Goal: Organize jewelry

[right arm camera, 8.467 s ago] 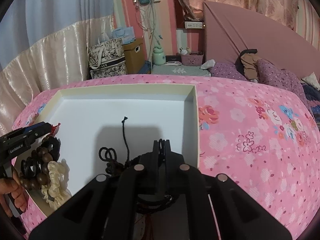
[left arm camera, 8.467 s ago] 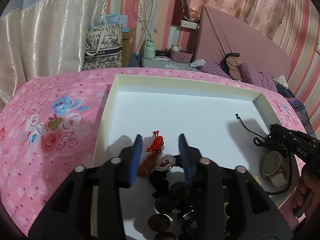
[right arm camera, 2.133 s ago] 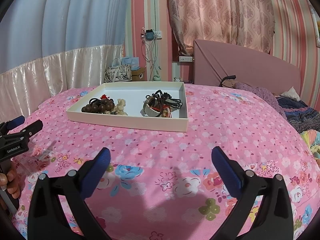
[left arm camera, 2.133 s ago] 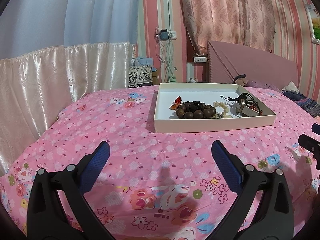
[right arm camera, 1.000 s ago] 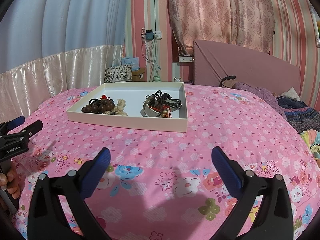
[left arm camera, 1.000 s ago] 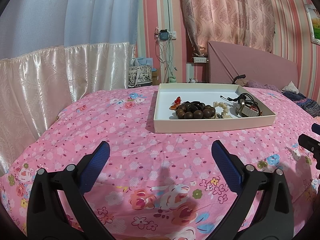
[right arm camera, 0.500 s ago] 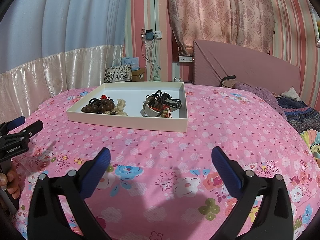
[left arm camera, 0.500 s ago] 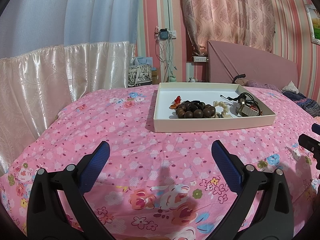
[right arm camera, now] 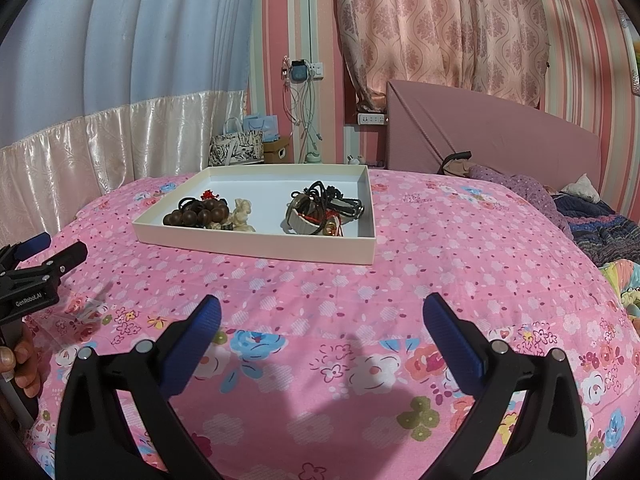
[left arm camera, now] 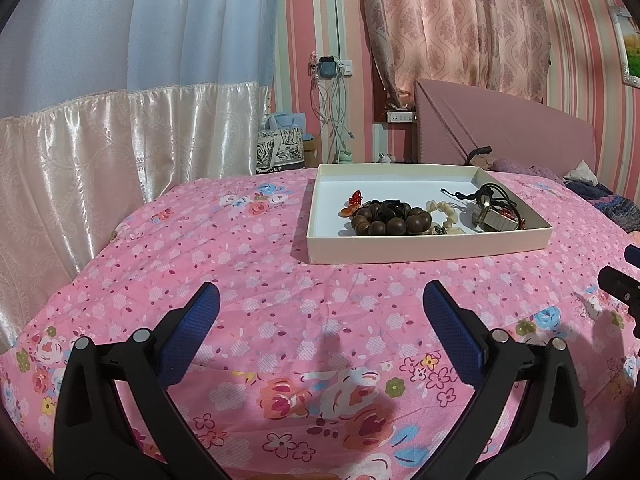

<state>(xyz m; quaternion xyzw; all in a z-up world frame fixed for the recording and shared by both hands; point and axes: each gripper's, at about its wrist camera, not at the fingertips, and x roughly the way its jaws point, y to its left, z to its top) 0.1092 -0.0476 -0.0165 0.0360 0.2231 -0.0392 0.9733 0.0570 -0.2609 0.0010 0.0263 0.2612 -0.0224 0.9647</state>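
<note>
- The tray (left arm camera: 430, 250) of jewelry lies ahead of both claws, well apart.
- Left claw (left arm camera: 320, 320) and right claw (right arm camera: 322, 322) gape empty; neither looks clearly nearer.

Shallow cream tray (left arm camera: 424, 251), lying flat on the pink floral bed. Left half: dark wooden bead bracelet (left arm camera: 390, 222), red knotted charm (left arm camera: 355, 199) behind it, cream bead bracelet (left arm camera: 443, 213) beside it. Right half: tangled black cords (right arm camera: 330, 196) and a watch-like piece (right arm camera: 304, 220).
</note>
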